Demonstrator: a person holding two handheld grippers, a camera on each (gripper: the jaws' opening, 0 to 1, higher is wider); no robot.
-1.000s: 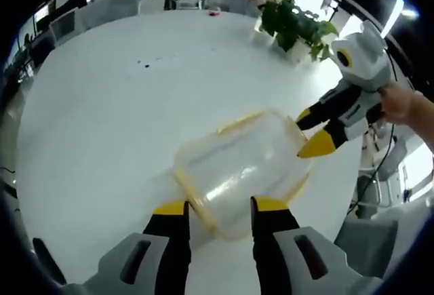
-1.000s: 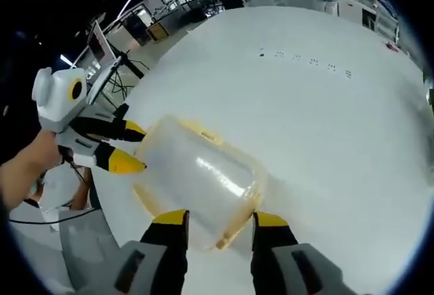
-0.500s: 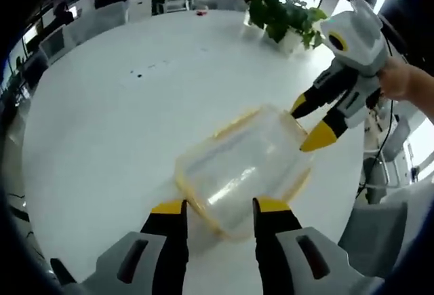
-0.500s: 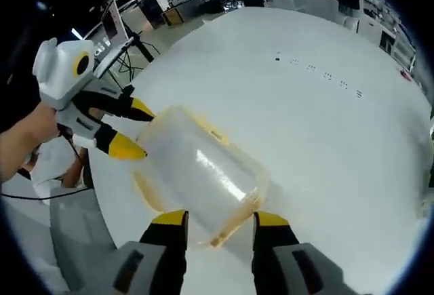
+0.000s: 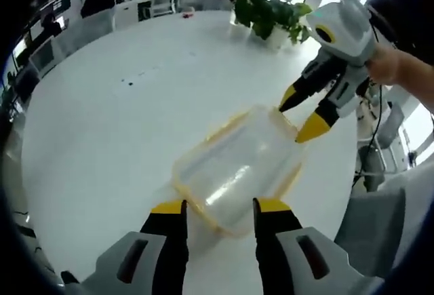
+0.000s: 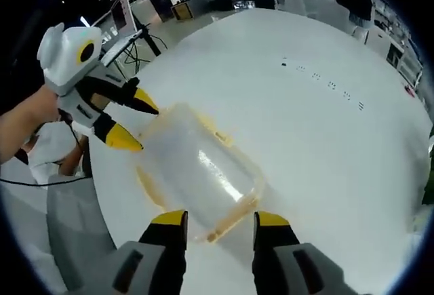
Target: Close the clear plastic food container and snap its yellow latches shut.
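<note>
**Container on white table, a gripper at each short end**

Left gripper view: a large white table [image 5: 122,125] with rounded edges fills most of the scene, with a few small dark specks on it farther out. Beyond its far edge stand a potted plant [image 5: 268,10], chairs and shelving, and a person in dark clothes sits at the back. The container [image 5: 234,169] lies on the table, upside-looking and clear with a yellow rim, its long axis running from just ahead of the left gripper [image 5: 218,208] up and to the right toward the right gripper [image 5: 298,113]. The left gripper's jaws stand apart, their yellow tips on either side of the near short end, holding nothing. The right gripper, held by a hand [image 5: 383,64], comes in from the right with its jaws spread at the far short end.

Right gripper view: the same table [image 6: 325,146], with desks, a monitor and cables in the dim room behind it. The container [image 6: 200,173] runs from just ahead of the right gripper [image 6: 215,219] up and to the left toward the left gripper [image 6: 132,120]. The right gripper's jaws are apart, flanking the near short end. The left gripper's jaws are spread at the far end.
</note>
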